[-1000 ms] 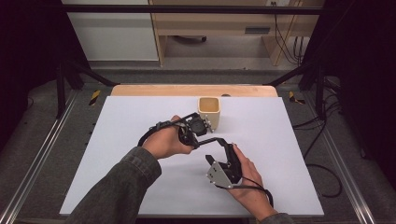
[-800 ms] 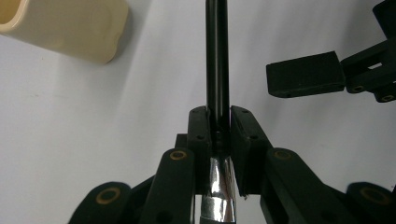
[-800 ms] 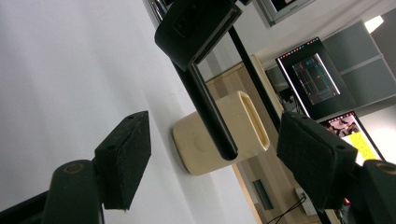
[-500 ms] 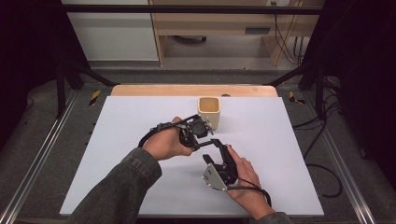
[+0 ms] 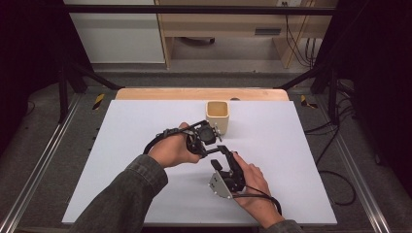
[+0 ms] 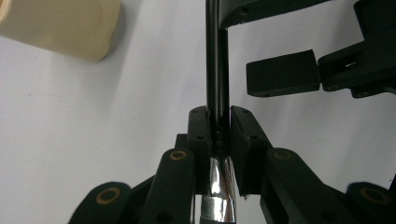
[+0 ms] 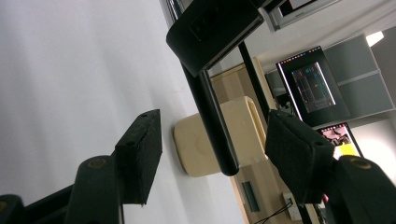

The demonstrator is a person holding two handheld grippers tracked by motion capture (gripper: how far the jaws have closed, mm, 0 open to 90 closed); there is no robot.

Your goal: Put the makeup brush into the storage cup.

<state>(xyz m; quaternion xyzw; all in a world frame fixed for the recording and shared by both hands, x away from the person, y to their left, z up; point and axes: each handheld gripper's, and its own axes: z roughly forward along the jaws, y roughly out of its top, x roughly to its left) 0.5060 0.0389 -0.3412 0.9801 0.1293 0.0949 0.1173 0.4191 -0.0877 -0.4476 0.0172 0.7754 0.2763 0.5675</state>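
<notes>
My left gripper (image 6: 218,114) is shut on a slim black rod (image 6: 217,56) with a chrome section (image 6: 218,186) that sits low between the jaws. The rod's free end (image 7: 212,116) reaches in between the pads of my right gripper (image 7: 217,144), which is open; neither pad (image 7: 144,140) touches it. In the high view both hands meet at mid-table, left gripper (image 5: 209,144) just above right gripper (image 5: 221,155). A cream square cup (image 5: 217,115) stands upright a little beyond them, and it shows as the cup (image 7: 247,126) behind the rod and the cup (image 6: 60,21) at top left.
The white table sheet (image 5: 121,145) has free room left, right and in front of the hands. A wooden strip (image 5: 160,93) runs along the far edge. Black frame rails (image 5: 73,82) flank the table. Screens (image 7: 313,84) stand far behind.
My right gripper has moved a little up and left toward the left gripper, so its open jaws now stand on both sides of the rod's end. The left hand has stayed put.
</notes>
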